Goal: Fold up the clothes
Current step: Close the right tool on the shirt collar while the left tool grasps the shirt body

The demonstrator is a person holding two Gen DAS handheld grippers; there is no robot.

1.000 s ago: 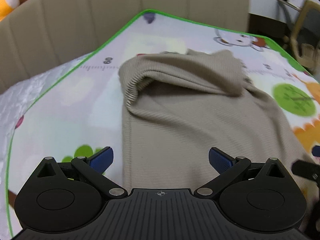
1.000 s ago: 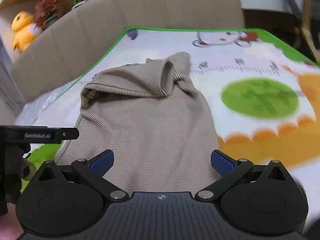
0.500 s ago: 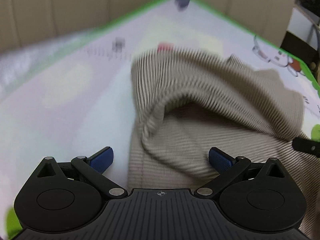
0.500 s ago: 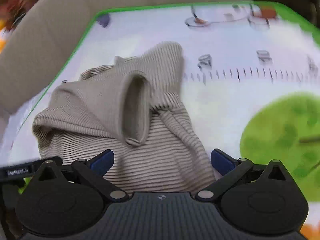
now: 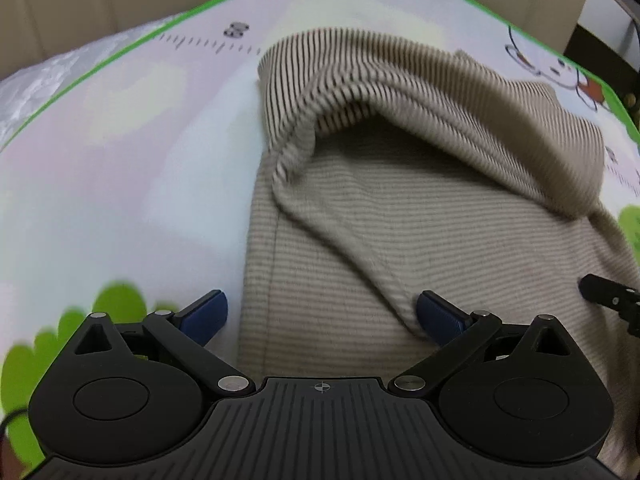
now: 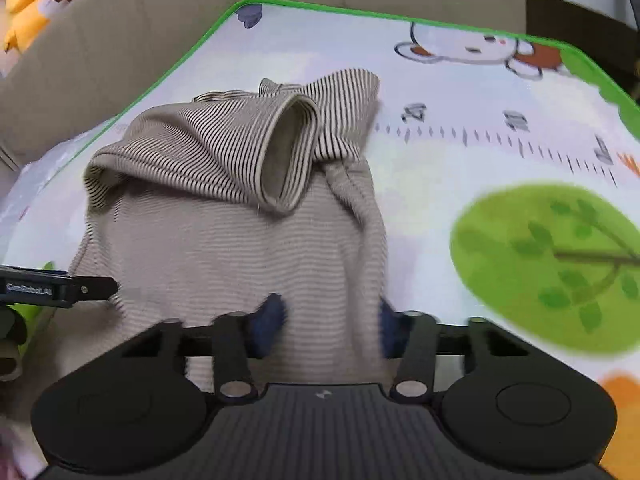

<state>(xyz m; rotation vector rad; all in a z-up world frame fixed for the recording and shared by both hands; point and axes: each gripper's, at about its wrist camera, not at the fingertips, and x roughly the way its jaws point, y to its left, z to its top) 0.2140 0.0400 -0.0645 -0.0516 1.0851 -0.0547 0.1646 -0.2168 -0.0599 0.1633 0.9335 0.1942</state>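
Right tongs (image 6: 328, 324) just narrowed around the near hem of the striped garment (image 6: 240, 236) lying near the play mat's (image 6: 460, 184) far-left corner, seemingly pinching it; left tongs (image 5: 322, 316) spread wide, readying a fold.

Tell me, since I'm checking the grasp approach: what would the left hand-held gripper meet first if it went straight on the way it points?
Most likely the beige striped garment lying on the play mat. The left hand-held gripper points steeply down with its jaws wide open straddling the garment's left edge, though exact depth is unclear.
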